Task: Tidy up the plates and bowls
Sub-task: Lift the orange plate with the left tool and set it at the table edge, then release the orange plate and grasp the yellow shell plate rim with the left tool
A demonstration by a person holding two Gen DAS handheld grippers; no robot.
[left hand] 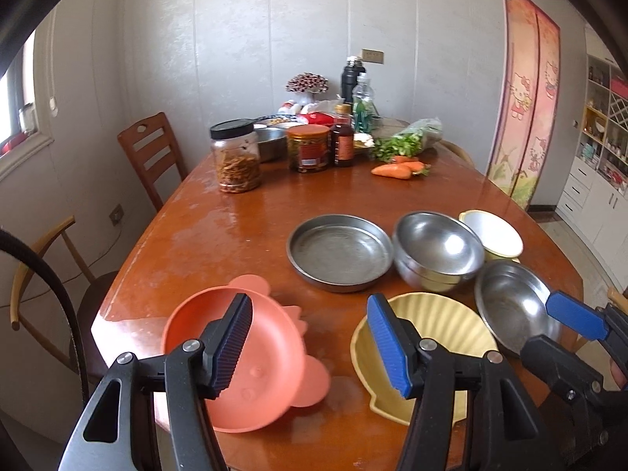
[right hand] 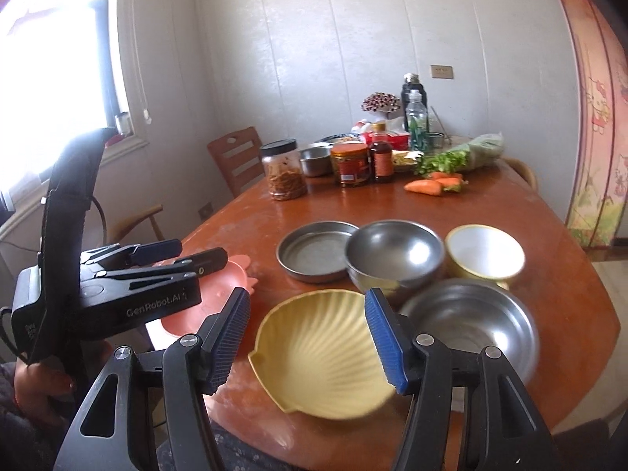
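Observation:
An orange animal-shaped plate (left hand: 243, 357) lies at the near left of the wooden table (left hand: 219, 227). A yellow shell-shaped dish (left hand: 439, 337) (right hand: 322, 357) lies to its right. Behind stand a flat steel plate (left hand: 339, 251) (right hand: 314, 251), a stack of steel bowls (left hand: 437, 249) (right hand: 394, 255), a yellow-rimmed white bowl (left hand: 494, 233) (right hand: 484, 253) and a shallow steel bowl (left hand: 514, 306) (right hand: 471, 322). My left gripper (left hand: 310, 345) is open and empty above the gap between orange plate and shell dish. My right gripper (right hand: 308, 339) is open and empty over the shell dish.
The far end of the table holds jars (left hand: 235, 157), a sauce bottle (left hand: 343, 137), bottles, greens and carrots (left hand: 396, 168). Wooden chairs (left hand: 151, 153) stand on the left side. A cabinet (left hand: 600, 149) stands at the right.

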